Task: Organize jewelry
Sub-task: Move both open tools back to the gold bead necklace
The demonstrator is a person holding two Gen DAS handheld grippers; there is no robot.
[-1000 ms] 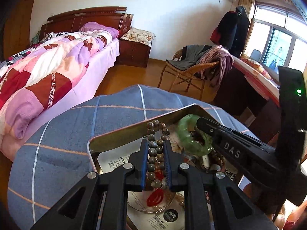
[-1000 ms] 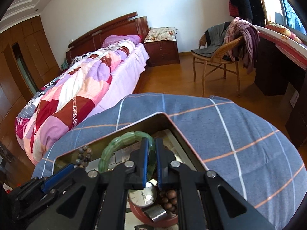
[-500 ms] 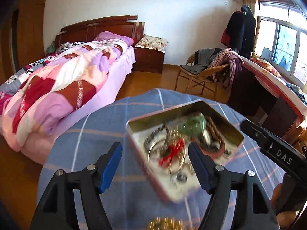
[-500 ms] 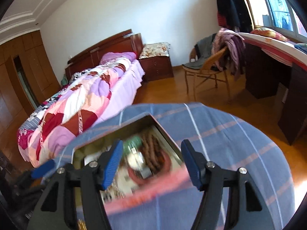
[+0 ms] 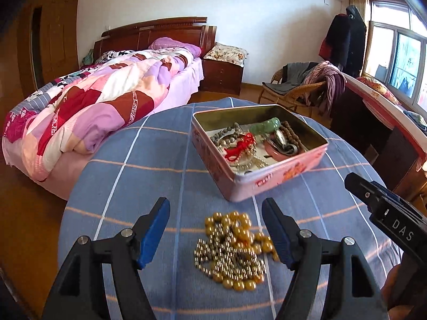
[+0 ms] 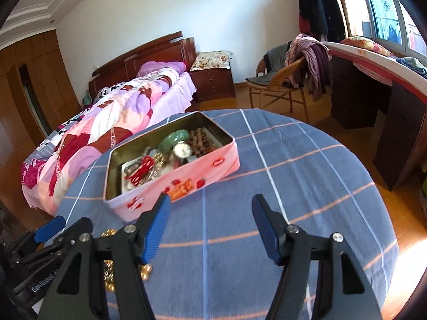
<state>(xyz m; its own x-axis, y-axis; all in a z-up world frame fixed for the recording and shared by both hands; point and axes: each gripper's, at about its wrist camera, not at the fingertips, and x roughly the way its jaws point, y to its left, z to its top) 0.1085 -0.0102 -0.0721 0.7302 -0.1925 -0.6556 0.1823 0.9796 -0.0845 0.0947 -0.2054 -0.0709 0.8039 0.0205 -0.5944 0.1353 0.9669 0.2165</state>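
A pink tin box [image 5: 280, 174] [image 6: 202, 172] stands on the round table with the blue checked cloth [image 5: 149, 176] [image 6: 307, 186]. It holds a green bangle [image 5: 265, 126] [image 6: 174, 138], brown bead strings [image 5: 292, 133] [image 6: 200, 138], a red cord piece [image 5: 240, 146] [image 6: 141, 169] and a watch [image 6: 182, 150]. A heap of gold bead necklaces [image 5: 234, 250] [image 6: 109, 274] lies on the cloth in front of the box. My left gripper [image 5: 216, 233] is open and empty, with the heap between its fingers. My right gripper [image 6: 210, 229] is open and empty over bare cloth.
A bed with a patchwork quilt [image 5: 101, 96] stands left of the table. A wicker chair with clothes [image 6: 283, 80] and a dark desk [image 6: 373, 85] stand at the right. A nightstand [image 5: 221, 74] is at the far wall.
A second ago my left gripper held a bead string and my right the green bangle over the box. Both opened, left these in the box and drew back toward the near edge.
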